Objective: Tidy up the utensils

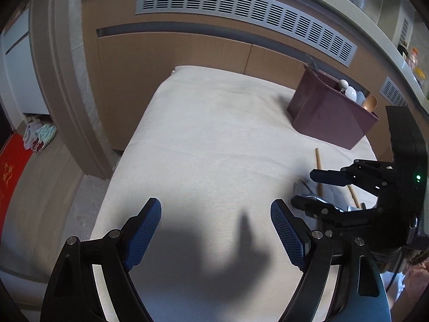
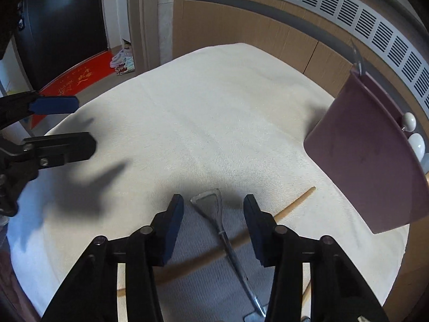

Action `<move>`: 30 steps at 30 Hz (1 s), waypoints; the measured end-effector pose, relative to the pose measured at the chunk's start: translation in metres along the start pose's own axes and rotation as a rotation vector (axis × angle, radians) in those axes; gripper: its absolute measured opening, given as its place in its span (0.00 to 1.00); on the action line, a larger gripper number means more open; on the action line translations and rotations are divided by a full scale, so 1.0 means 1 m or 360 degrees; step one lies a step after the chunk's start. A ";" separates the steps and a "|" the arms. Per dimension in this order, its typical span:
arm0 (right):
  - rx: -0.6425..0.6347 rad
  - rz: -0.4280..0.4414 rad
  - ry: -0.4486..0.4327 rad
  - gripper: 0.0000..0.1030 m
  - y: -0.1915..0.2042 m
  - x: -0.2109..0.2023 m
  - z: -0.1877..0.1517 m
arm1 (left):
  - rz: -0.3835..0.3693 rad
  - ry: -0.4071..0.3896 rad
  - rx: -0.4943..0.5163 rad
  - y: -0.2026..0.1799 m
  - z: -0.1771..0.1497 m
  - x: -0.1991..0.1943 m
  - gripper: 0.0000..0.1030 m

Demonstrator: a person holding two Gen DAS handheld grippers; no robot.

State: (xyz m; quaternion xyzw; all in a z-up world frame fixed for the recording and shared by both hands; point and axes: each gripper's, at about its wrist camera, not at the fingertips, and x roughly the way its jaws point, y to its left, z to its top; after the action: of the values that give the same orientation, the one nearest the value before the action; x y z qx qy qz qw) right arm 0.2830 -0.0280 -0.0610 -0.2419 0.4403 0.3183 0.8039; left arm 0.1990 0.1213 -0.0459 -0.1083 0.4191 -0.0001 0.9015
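Note:
A maroon utensil holder (image 1: 328,112) stands at the table's far right, with white spoons (image 1: 348,91) and a wooden spoon (image 1: 371,103) in it; it also shows in the right wrist view (image 2: 372,161). A metal utensil (image 2: 214,214) lies on the cloth across a wooden chopstick (image 2: 295,204). My right gripper (image 2: 213,225) is open, its jaws on either side of the metal utensil's handle, just above it. My left gripper (image 1: 215,228) is open and empty over bare cloth at the left. In the left wrist view the right gripper (image 1: 308,190) stands over the chopsticks (image 1: 318,163).
The table is covered by a white cloth (image 1: 209,139) and stands against a wooden cabinet with a grey vent grille (image 1: 241,13). Floor, slippers (image 1: 39,136) and a red mat (image 1: 10,177) lie beyond the left edge.

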 end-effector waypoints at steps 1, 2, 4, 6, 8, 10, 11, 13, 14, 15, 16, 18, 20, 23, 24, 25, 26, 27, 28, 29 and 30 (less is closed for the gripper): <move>0.0014 0.0015 -0.0005 0.35 -0.002 0.000 0.001 | 0.0000 0.0003 -0.0006 0.002 -0.001 0.001 0.81; 0.0020 0.0020 -0.0003 0.34 -0.003 0.000 0.001 | -0.0001 0.0007 -0.0012 0.003 -0.001 0.002 0.81; 0.0016 0.0020 -0.0002 0.34 -0.002 -0.001 -0.001 | -0.0010 0.0020 -0.0026 0.005 -0.002 0.004 0.81; 0.0008 0.0031 0.0000 0.25 -0.001 -0.001 -0.002 | -0.0021 0.0032 -0.0029 0.004 -0.003 0.005 0.81; 0.0020 0.0055 0.0007 0.22 -0.001 -0.002 -0.004 | -0.0033 0.0037 -0.0019 0.000 -0.004 0.006 0.81; 0.0061 0.0057 -0.0002 0.21 -0.004 -0.007 -0.008 | -0.0045 0.0041 -0.0002 -0.004 -0.005 0.005 0.81; 0.0094 0.0062 -0.0012 0.21 -0.007 -0.011 -0.009 | -0.0049 0.0042 0.0007 -0.007 -0.005 0.005 0.81; 0.0174 0.0068 -0.0046 0.21 -0.016 -0.023 -0.014 | -0.0060 0.0048 0.0028 -0.012 -0.006 0.004 0.81; 0.0210 0.0062 -0.0066 0.21 -0.021 -0.029 -0.017 | -0.0070 0.0052 0.0046 -0.017 -0.007 0.002 0.81; 0.0261 0.0047 -0.0093 0.21 -0.028 -0.039 -0.022 | -0.0080 0.0055 0.0066 -0.021 -0.008 0.001 0.81; 0.0308 0.0034 -0.0117 0.21 -0.035 -0.048 -0.026 | -0.0089 0.0055 0.0084 -0.024 -0.010 0.000 0.81; 0.0419 0.0000 -0.0175 0.21 -0.052 -0.069 -0.038 | -0.0118 0.0056 0.0133 -0.035 -0.013 -0.003 0.81; 0.0517 -0.0061 -0.0233 0.21 -0.068 -0.089 -0.050 | -0.0161 0.0070 0.0169 -0.045 -0.016 -0.003 0.81; 0.0641 -0.0183 -0.0331 0.21 -0.087 -0.121 -0.071 | -0.0234 0.0100 0.0227 -0.062 -0.022 -0.001 0.81; 0.0681 -0.0210 -0.0362 0.21 -0.092 -0.130 -0.076 | -0.0259 0.0105 0.0247 -0.068 -0.024 0.000 0.81; 0.0725 -0.0241 -0.0397 0.21 -0.097 -0.141 -0.085 | -0.0284 0.0109 0.0268 -0.074 -0.026 0.000 0.81; 0.0764 -0.0275 -0.0431 0.21 -0.101 -0.151 -0.092 | -0.0308 0.0111 0.0290 -0.080 -0.029 0.000 0.81; 0.0800 -0.0305 -0.0465 0.20 -0.105 -0.161 -0.099 | -0.0333 0.0115 0.0320 -0.088 -0.033 0.000 0.81; 0.0830 -0.0328 -0.0491 0.20 -0.106 -0.168 -0.105 | -0.0347 0.0116 0.0338 -0.093 -0.035 0.000 0.81; 0.0857 -0.0355 -0.0516 0.20 -0.107 -0.176 -0.112 | -0.0358 0.0118 0.0357 -0.098 -0.037 0.000 0.81; 0.0866 -0.0372 -0.0529 0.20 -0.108 -0.181 -0.115 | -0.0363 0.0124 0.0378 -0.103 -0.039 0.001 0.81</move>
State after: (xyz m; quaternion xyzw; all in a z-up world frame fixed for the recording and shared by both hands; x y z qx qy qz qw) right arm 0.2233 -0.2320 0.0497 -0.0121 0.3413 0.1298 0.9309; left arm 0.1797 0.0128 -0.0509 -0.0478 0.4356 -0.1562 0.8852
